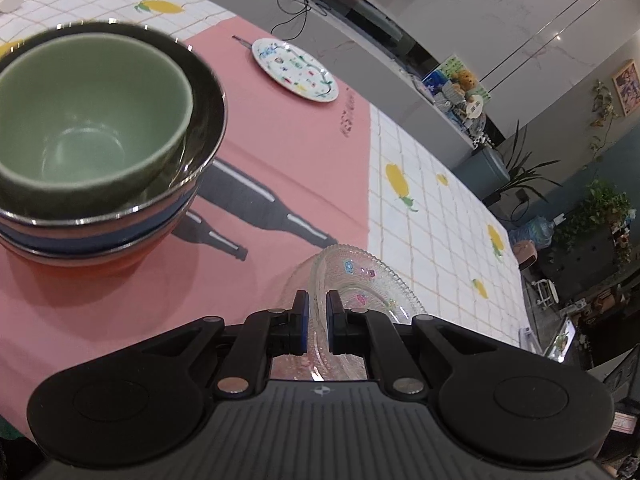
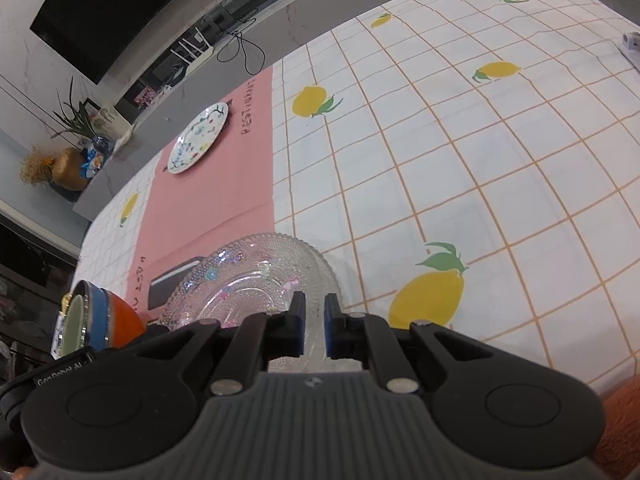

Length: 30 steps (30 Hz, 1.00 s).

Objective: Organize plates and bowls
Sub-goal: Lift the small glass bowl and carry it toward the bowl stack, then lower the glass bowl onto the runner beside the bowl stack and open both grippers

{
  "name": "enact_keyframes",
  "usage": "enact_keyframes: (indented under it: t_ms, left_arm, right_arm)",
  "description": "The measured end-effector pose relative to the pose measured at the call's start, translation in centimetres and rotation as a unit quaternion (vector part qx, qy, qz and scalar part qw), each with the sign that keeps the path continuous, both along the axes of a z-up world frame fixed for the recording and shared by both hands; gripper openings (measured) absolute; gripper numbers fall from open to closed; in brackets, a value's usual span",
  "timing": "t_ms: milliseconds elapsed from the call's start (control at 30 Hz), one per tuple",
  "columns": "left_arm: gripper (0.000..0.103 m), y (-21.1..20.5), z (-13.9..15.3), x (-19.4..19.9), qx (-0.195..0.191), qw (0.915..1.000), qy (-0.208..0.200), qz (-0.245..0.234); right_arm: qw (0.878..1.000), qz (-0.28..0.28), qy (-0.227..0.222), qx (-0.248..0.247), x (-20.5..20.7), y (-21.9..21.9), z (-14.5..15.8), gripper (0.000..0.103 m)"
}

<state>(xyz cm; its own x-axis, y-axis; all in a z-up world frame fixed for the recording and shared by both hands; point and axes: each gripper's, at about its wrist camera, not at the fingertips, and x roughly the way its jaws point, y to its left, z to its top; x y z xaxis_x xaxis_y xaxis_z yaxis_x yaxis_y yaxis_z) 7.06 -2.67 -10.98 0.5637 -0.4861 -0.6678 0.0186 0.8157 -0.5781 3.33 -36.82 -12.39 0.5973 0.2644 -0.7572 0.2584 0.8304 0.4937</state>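
A clear glass plate point(image 1: 362, 280) with small coloured flowers is tilted above the table. My left gripper point(image 1: 318, 308) is shut on its rim. My right gripper point(image 2: 315, 312) is shut on the rim of the same glass plate point(image 2: 256, 272) from the other side. A stack of bowls point(image 1: 100, 152), green inside steel, blue and orange ones, stands on the pink mat point(image 1: 288, 148) at the left; it also shows in the right wrist view point(image 2: 100, 320). A white flowered plate point(image 1: 295, 69) lies at the mat's far end, also in the right wrist view point(image 2: 198, 138).
A white checked tablecloth point(image 2: 460, 152) with lemon prints covers the table. A grey counter point(image 1: 360, 36) with cables runs behind it. A white object point(image 2: 632, 44) sits at the far right table edge.
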Motion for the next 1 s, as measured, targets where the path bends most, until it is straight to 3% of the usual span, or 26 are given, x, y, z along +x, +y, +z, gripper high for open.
enact_keyframes:
  t_ms: [1000]
  left_arm:
    - [0.009, -1.3, 0.0, -0.8, 0.071, 0.9969, -0.018, -0.029]
  right_arm:
    - [0.998, 0.024, 0.019, -0.063, 0.8, 1.4, -0.2, 0.010]
